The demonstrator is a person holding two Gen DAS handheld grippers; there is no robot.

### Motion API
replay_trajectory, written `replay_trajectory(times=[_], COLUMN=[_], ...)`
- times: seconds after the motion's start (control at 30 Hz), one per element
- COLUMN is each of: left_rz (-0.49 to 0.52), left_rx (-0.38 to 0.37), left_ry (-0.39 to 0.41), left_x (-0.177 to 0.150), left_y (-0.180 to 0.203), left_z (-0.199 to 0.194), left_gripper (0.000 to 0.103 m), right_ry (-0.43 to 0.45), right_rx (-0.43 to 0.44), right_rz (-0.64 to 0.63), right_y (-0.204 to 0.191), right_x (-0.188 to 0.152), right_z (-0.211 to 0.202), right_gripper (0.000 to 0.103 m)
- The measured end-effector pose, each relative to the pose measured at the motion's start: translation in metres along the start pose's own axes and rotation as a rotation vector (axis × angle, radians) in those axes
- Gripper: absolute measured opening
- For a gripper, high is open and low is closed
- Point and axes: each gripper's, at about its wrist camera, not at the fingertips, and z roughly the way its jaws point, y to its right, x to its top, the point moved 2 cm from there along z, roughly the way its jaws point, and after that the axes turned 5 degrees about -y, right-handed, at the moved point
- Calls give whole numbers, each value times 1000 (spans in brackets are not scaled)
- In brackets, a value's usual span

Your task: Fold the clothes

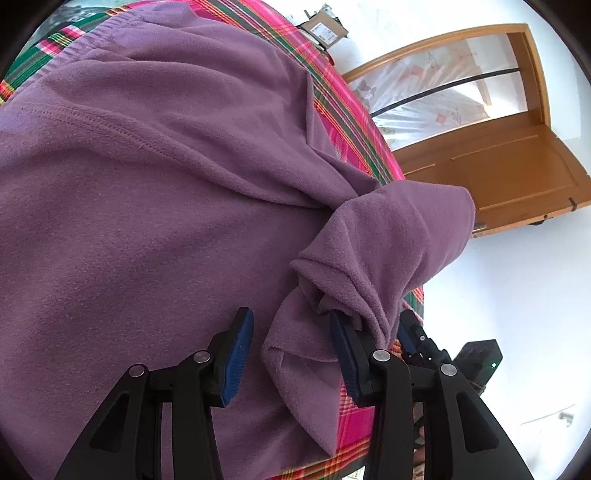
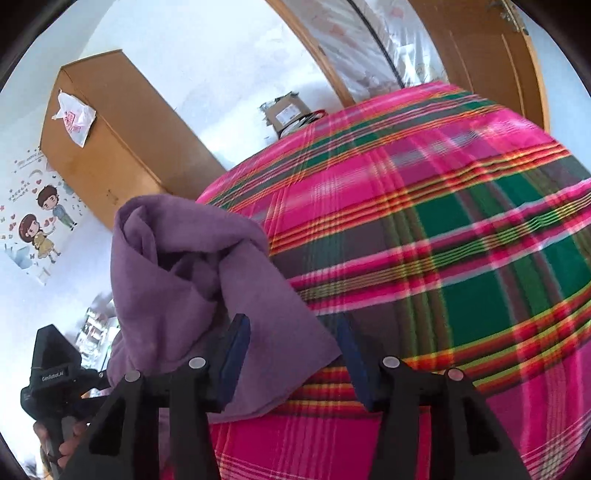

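Note:
A purple fleece garment (image 1: pixel 147 206) lies spread over a pink and green plaid cloth (image 2: pixel 443 240). One bunched end of the garment (image 1: pixel 388 240) rises near the table's right edge and drapes over my left gripper's right finger (image 1: pixel 345 354). My left gripper (image 1: pixel 291 358) stands open, with a loose fold hanging between its blue pads and the left pad clear of it. In the right wrist view the same bunched end (image 2: pixel 177 266) lies over the left finger and across the gap of my right gripper (image 2: pixel 293 360). That gripper is open and its pads do not press the fabric.
The plaid-covered table ends just right of the bunched cloth (image 1: pixel 417 295). A wooden door (image 1: pixel 498 166) and a cardboard box (image 1: pixel 325 27) stand beyond it. A wooden cabinet (image 2: pixel 110 140) with a plastic bag (image 2: pixel 74 118) is at the left. A hand (image 2: pixel 70 443) holds the left gripper's body.

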Motion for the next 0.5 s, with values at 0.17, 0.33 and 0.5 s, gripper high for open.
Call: replay_trajectory(times=[0.17,0.33,0.5], left_rz=[-3,4,43], left_rx=[-1,7,28], left_ry=[3,23,30], left_x=[2,3,3], left_y=[2,7,18], left_z=[3,7,8], left_gripper=[45,45,45], right_ry=[14,102,155], right_rx=[-26,-40,-60], right_rz=[-70,-121,-128], right_y=[-11,-24,-28], right_x=[-4,-8,-5], right_z=[-3,-26,-43], right_gripper=[7,5,5])
